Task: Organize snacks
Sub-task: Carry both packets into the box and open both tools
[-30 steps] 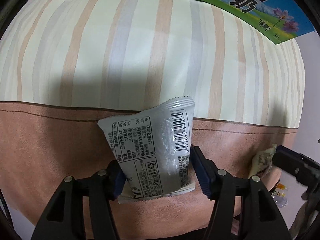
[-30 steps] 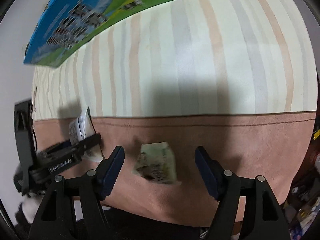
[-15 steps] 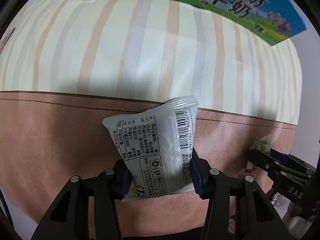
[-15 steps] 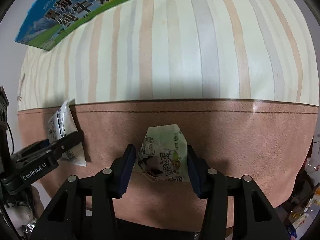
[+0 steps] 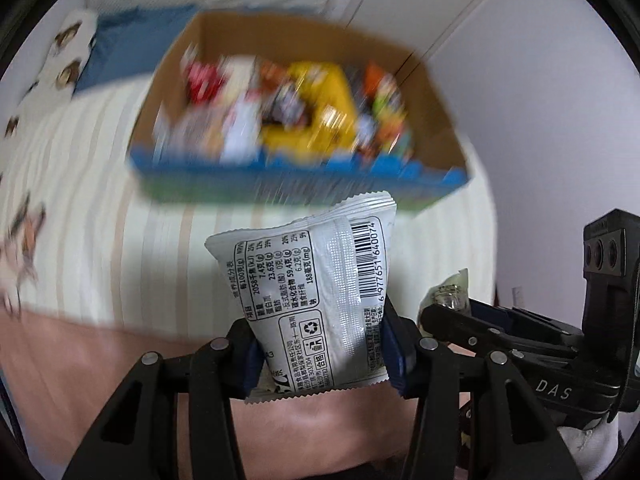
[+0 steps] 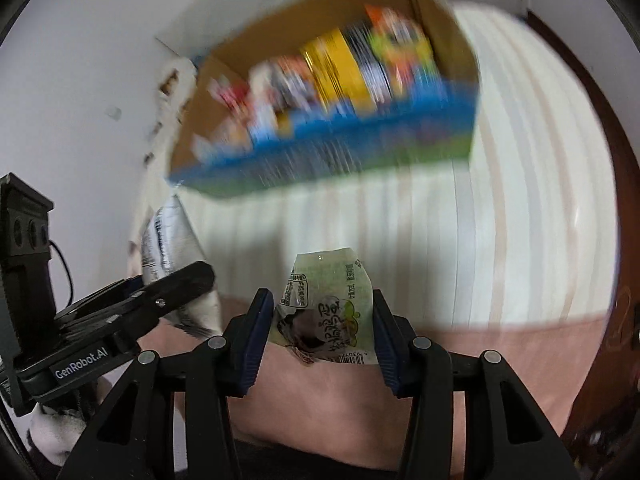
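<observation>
Two packets in the air, one per gripper. Left gripper (image 5: 320, 344) pinched onto a silver-grey snack packet (image 5: 308, 292), back panel and barcode facing the lens, blue pads (image 5: 394, 350) pressing its lower sides. Right gripper (image 6: 318, 334) likewise clamped on a smaller pale green packet (image 6: 326, 312), crumpled between the pads. Both held side by side above the bed, over the seam between the pinkish-brown blanket (image 5: 80, 364) and the striped cream sheet (image 5: 100, 216); each gripper visible at the edge of the other's view.

Ahead, well apart from both packets: an open cardboard box (image 5: 424, 92) with blue and green printed sides, standing on the striped sheet. Already well stocked, as far as the blur allows — red, yellow, orange and white wrappers (image 6: 340, 68) standing packed along its inside. Individual snacks not readable.

Judged from that: most of the sorting apparently done, pick-up of these two finished, delivery not yet. Left to do: carry across the sheet, drop over the box's near wall, release. Something small and patterned at the left edge of the left view (image 5: 24, 236), too smeared to say whether another snack waiting or only bedding print.
</observation>
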Demonstrator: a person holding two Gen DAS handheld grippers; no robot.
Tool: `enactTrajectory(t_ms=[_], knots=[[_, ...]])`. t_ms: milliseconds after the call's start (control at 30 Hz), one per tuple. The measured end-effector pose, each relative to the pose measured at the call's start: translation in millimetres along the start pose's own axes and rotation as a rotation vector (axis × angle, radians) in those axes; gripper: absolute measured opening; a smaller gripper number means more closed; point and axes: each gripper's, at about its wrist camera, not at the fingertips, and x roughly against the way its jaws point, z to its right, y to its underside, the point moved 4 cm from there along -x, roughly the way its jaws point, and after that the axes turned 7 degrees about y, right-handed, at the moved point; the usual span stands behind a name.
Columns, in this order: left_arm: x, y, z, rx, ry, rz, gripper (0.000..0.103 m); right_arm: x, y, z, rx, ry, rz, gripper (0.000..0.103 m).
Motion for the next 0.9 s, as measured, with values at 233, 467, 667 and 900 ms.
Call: enactTrajectory(t_ms=[233, 467, 667, 900], knots=[[-6.0, -109.0, 14.4, -0.049, 0.005, 0.005, 0.046, 34.2, -109.2, -9.4, 0.081, 0.042, 0.11, 0.05], [-78.9, -175.5, -15.7, 0.063, 0.033, -0.155, 0.046, -23.1, -166.0, -0.6, 0.113, 0.11, -0.006, 0.05], [-118.8, -181.5, -31.5, 0.069, -0.038, -0.247, 0.047, -81.5, -159.9, 15.1, 0.095, 0.104, -0.137, 0.052], [-138.7, -183.0, -45.9, 0.062, -0.113, -0.252, 0.089, -101.0, -158.7, 23.0, 0.108, 0.151, -0.195, 0.092]])
